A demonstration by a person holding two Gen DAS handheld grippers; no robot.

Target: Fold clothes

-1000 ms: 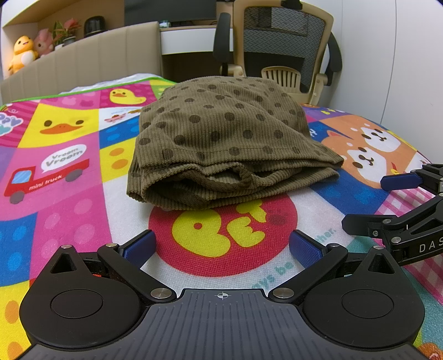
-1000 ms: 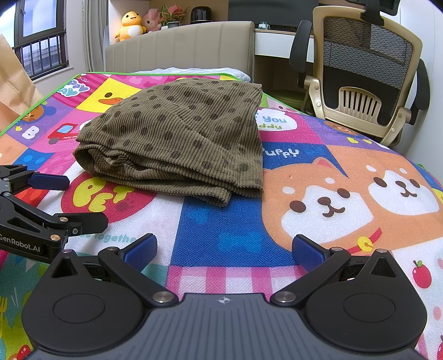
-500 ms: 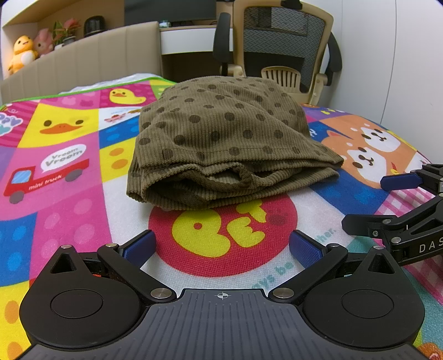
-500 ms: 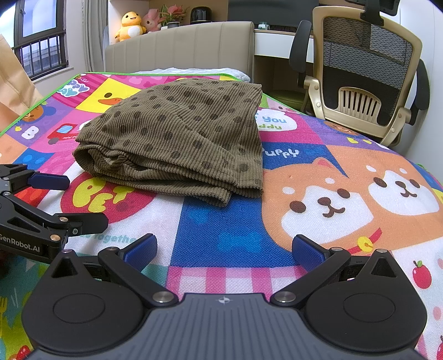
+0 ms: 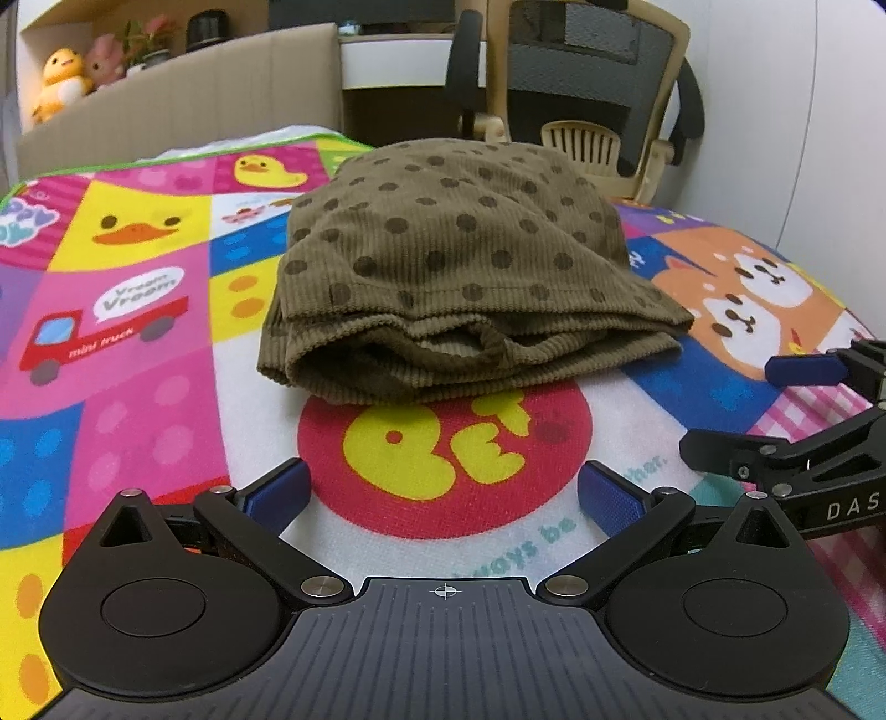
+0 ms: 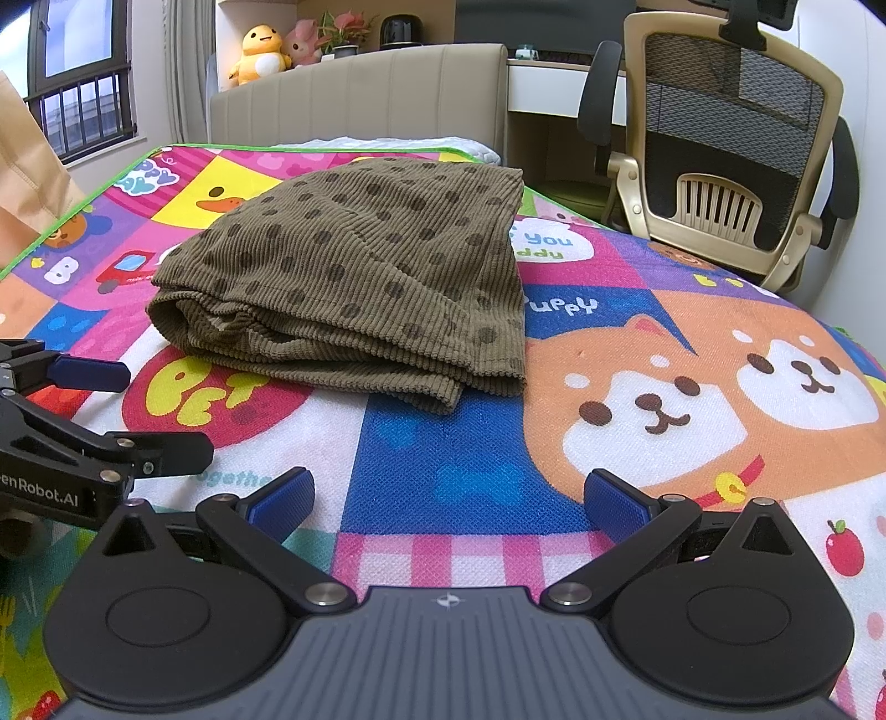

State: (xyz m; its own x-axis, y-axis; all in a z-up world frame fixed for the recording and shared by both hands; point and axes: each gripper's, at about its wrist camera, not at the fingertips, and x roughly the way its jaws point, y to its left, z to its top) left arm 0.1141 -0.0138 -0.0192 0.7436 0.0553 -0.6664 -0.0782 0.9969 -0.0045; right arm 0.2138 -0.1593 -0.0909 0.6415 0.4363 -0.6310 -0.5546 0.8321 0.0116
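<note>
An olive-brown corduroy garment with dark dots (image 5: 454,277) lies folded in a thick bundle on a bright cartoon play mat (image 5: 138,354); its layered open edge faces me. My left gripper (image 5: 443,493) stands open a short way in front of that edge, with nothing between its fingers. In the right wrist view the same garment (image 6: 365,277) lies ahead and to the left. My right gripper (image 6: 448,498) is open too, above the blue and pink-checked patches, clear of the cloth. Each gripper appears at the edge of the other's view.
The mat covers a bed with a beige padded headboard (image 6: 360,94). A mesh office chair (image 6: 736,138) and a white desk stand beyond the far right corner. Plush toys (image 6: 260,50) sit on a shelf. A brown paper bag (image 6: 27,166) is at the left.
</note>
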